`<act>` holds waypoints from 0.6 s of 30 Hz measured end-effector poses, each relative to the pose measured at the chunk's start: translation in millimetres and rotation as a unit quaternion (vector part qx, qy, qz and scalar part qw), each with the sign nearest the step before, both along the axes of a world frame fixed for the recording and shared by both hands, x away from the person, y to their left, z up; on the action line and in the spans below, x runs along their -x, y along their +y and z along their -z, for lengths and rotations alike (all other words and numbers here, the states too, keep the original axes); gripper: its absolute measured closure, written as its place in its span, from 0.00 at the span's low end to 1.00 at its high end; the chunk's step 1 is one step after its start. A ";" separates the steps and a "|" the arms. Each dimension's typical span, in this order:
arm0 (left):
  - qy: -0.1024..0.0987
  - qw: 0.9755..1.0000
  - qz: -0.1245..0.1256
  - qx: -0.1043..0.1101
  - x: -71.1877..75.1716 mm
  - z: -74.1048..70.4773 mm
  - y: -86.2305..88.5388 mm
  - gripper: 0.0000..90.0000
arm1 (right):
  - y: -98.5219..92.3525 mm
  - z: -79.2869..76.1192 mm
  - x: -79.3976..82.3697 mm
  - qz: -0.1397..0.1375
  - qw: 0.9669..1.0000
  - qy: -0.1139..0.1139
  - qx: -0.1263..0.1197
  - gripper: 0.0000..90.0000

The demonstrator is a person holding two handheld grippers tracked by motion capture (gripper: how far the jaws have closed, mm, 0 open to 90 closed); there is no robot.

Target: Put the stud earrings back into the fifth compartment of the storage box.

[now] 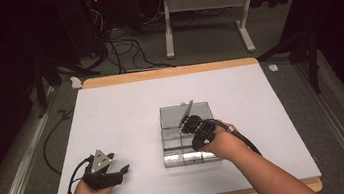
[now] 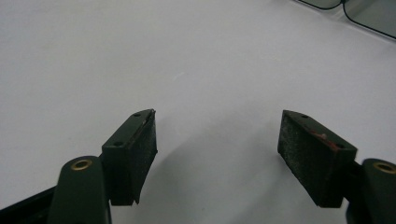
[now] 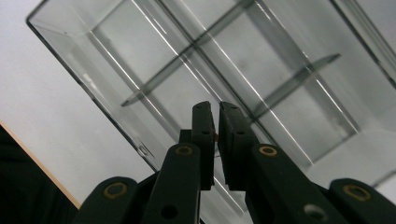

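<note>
One clear divided box (image 1: 187,134), two claws (image 1: 119,172) (image 1: 191,121)

Box (image 1: 184,113) on table (image 1: 121,108) right of centre, right gripper (image 1: 191,123) over it, left gripper (image 1: 119,170) near front-left edge

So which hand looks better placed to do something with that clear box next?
Probably the right. The right gripper hangs directly over the clear divided box, jaws nearly closed above a divider. The left gripper rests open on bare white table, well off to the side.
</note>
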State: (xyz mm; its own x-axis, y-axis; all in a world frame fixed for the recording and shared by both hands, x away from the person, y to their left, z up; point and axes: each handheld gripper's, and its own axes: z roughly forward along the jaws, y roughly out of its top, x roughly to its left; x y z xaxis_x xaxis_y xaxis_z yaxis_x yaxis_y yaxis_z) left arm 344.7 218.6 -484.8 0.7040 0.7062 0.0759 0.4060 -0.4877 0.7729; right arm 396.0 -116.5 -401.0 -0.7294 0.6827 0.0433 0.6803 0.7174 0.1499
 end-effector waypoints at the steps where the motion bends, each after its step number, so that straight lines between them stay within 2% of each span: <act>1: 0.000 1.000 0.000 0.000 0.0 0.0 0.0 0.32 | 1.6 0.7 0.0 -0.002 1.000 0.001 0.000 0.96; 2: 0.000 1.000 0.000 0.000 0.0 0.0 0.0 0.32 | 4.5 1.3 1.5 0.010 1.000 0.006 0.001 0.96; 3: 0.000 1.000 0.000 0.000 -0.1 0.0 0.0 0.32 | 4.4 4.0 -2.4 -0.024 1.000 -0.006 -0.005 0.96; 4: 0.000 1.000 0.000 0.000 -0.1 0.0 0.0 0.32 | 7.8 3.8 0.4 -0.001 1.000 0.006 0.000 0.96; 5: 0.000 1.000 0.000 0.000 -0.1 0.0 -0.1 0.32 | 8.5 5.3 -0.5 -0.011 1.000 0.004 -0.002 0.96; 18: 0.000 1.000 0.001 -0.001 0.0 0.0 -0.1 0.32 | 17.4 23.4 -1.2 -0.019 1.000 0.021 0.005 0.96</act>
State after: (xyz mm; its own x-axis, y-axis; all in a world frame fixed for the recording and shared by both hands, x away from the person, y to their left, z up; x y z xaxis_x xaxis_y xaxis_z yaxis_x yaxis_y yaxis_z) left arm 344.8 218.6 -484.8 0.7061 0.7039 0.0769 0.4053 -0.4908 0.7713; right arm 397.1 -99.2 -424.4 -0.7521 0.6556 0.0677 0.6586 0.7437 0.1152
